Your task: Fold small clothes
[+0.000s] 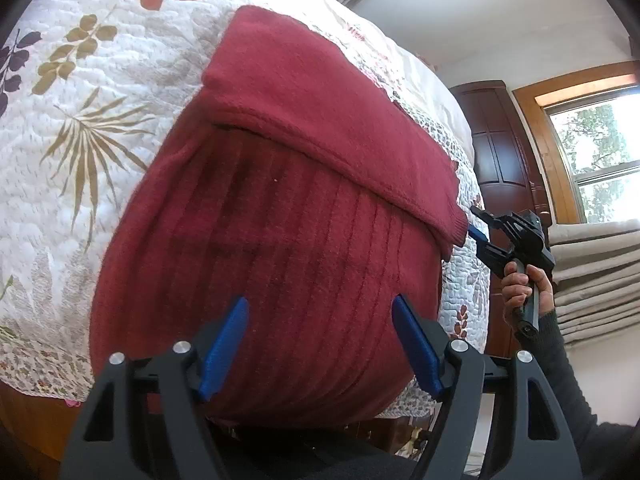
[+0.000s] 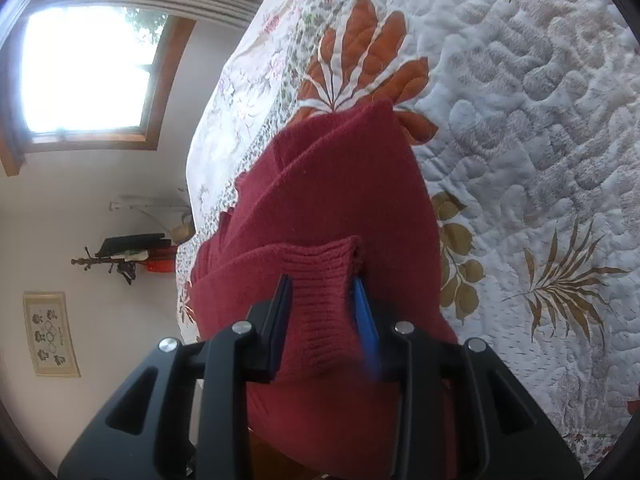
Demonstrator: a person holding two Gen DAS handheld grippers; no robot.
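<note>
We've got the dark red knit sweater (image 1: 280,208) lying on the quilted bed (image 1: 80,120), sleeve folded across it, and our right hand-held gripper (image 2: 320,304) is clamped on the ribbed cuff (image 2: 320,280). Left hand-held gripper (image 1: 320,344) hovers with jaws apart over the hem. The thick knit could slip or bunch if we tug, wrecking the fold.

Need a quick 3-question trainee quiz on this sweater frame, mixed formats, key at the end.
1. True or false: the left gripper is shut on the sweater.
2. The right gripper holds which part? A) the ribbed cuff B) the quilt C) nothing
3. Fill in: the sweater lies on a quilt printed with ____.

Key: 1 false, its jaws stand apart over the ribbed body; 2 A; 3 leaves.
</note>
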